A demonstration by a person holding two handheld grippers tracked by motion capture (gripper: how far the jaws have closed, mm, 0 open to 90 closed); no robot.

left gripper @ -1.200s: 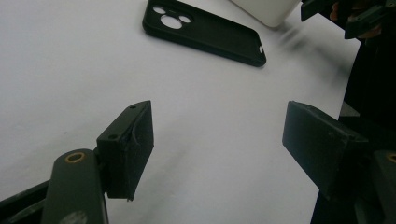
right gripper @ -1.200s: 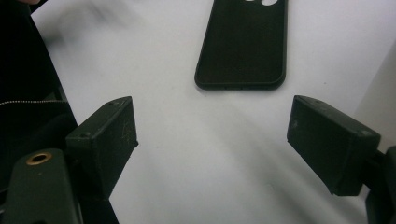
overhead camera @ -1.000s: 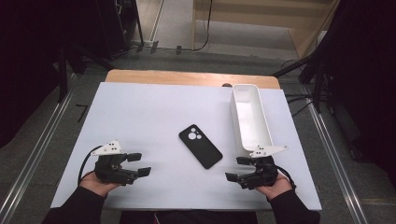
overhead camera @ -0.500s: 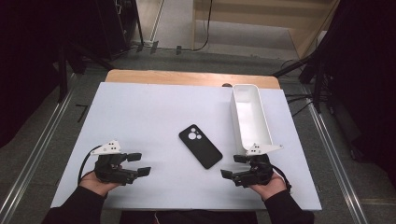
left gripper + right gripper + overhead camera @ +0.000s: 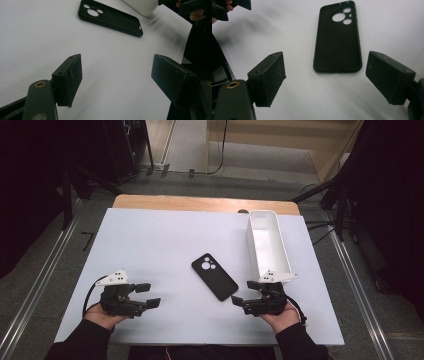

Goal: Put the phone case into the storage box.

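Note:
A black phone case (image 5: pixel 214 276) lies flat in the middle of the white tabletop (image 5: pixel 165 240), camera cut-outs toward the far side. My right gripper (image 5: pixel 243 292) sits just right of its near end, jaws open and empty. The right gripper view shows the case (image 5: pixel 338 40) ahead of the open jaws (image 5: pixel 325 58), not between them. My left gripper (image 5: pixel 149 295) rests at the near left, open and empty, well apart from the case. From the left gripper view the case (image 5: pixel 110 16) lies far beyond the spread jaws (image 5: pixel 117 62).
A long white bin (image 5: pixel 267 242) stands empty at the right, just beyond my right hand. A wooden strip (image 5: pixel 200 204) borders the table's far edge. Dark floor and metal rails (image 5: pixel 35 290) surround the table.
My right gripper has shifted slightly left toward the near end of the phone case. The left gripper and the case have stayed put.

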